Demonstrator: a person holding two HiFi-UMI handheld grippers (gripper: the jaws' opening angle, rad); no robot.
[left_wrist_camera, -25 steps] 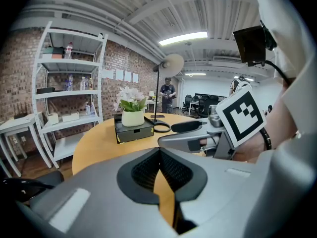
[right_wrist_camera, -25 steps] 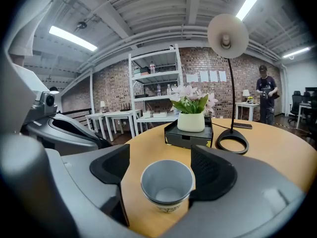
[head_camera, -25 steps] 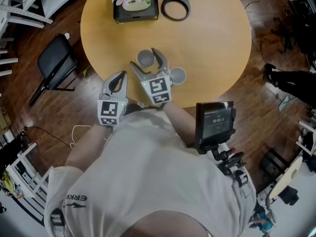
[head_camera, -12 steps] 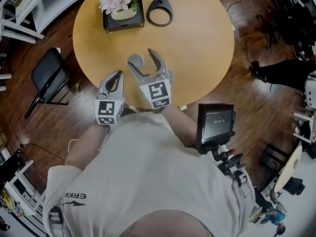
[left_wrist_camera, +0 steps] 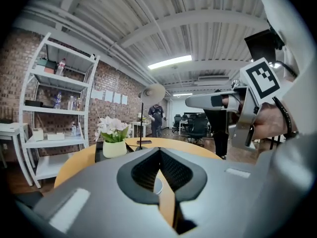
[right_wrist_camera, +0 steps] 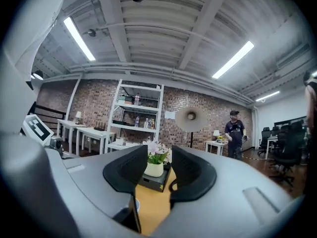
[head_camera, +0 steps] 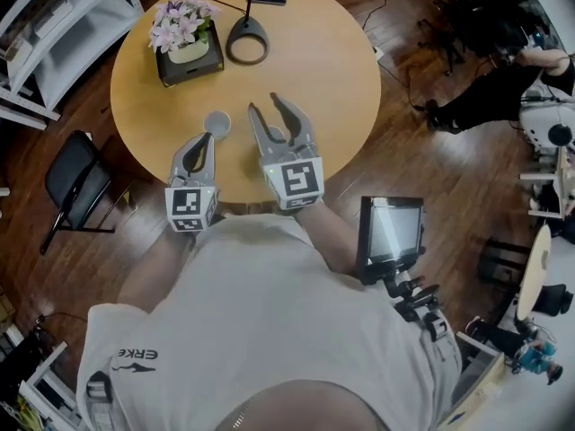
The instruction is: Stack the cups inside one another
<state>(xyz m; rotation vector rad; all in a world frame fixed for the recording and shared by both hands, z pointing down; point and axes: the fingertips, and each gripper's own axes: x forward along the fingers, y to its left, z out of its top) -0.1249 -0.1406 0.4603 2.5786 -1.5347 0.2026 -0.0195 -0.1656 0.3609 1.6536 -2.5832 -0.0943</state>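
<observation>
From here I judge the stacking still has to be done, or at least I can't confirm any of it. The only cup (head_camera: pixel 216 123) I can make out stands upright and alone on the round tabletop (head_camera: pixel 314 52), near its front edge, just beyond the tip of my left tongs (head_camera: pixel 208 137) and to the left of my right tongs (head_camera: pixel 266 103). I see nothing nested in it. If there is a second cup, it may be hidden behind the right tongs, and I can't tell from any view. My left tongs are pressed fully together with nothing in them. My right tongs have just been closing and stand at a narrow gap. Through that gap I see only bare tabletop and the pot of flowers (head_camera: pixel 182 27) at the far side, so they carry nothing. Both point out across the tabletop, not down at the cup. So I still need to find the other cup, pick one up and seat it in its partner.
</observation>
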